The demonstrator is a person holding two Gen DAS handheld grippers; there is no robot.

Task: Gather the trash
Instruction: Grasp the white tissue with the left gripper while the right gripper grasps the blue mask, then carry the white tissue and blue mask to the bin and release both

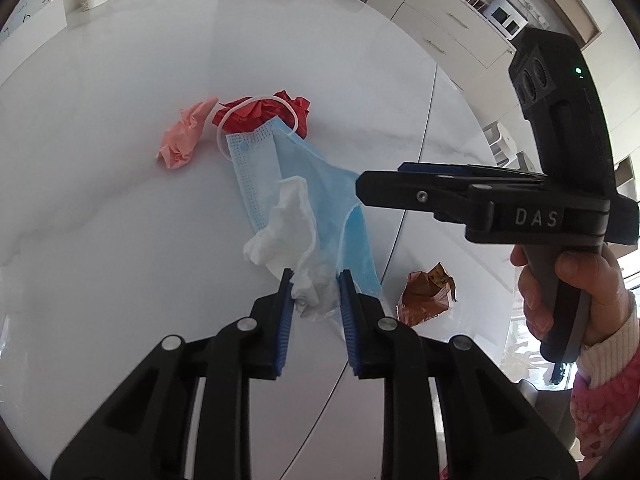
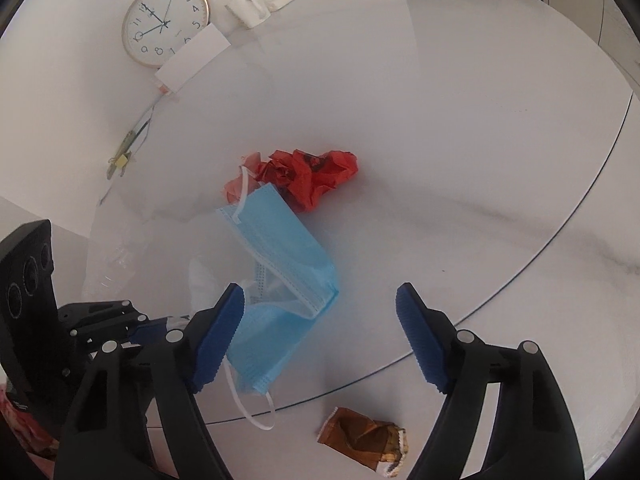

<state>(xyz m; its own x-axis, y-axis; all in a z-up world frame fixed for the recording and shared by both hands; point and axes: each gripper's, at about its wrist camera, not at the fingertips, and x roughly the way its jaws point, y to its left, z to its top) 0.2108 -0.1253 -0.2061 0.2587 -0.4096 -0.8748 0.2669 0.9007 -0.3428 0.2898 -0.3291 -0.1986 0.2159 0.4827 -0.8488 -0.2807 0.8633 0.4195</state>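
Left gripper (image 1: 316, 280) pinches the white tissue (image 1: 286, 226); right gripper (image 2: 320, 300) hangs wide open, holding nothing.

The tissue lies against the blue face mask (image 2: 280, 248), on its left side in the left wrist view, with the red crumpled paper (image 2: 316, 176) just beyond the mask and the brown wrapper (image 2: 364, 438) near its closer end. All look light, soft and crushable; the mask is likely best pinched on its folded body, not on its thin ear loop.
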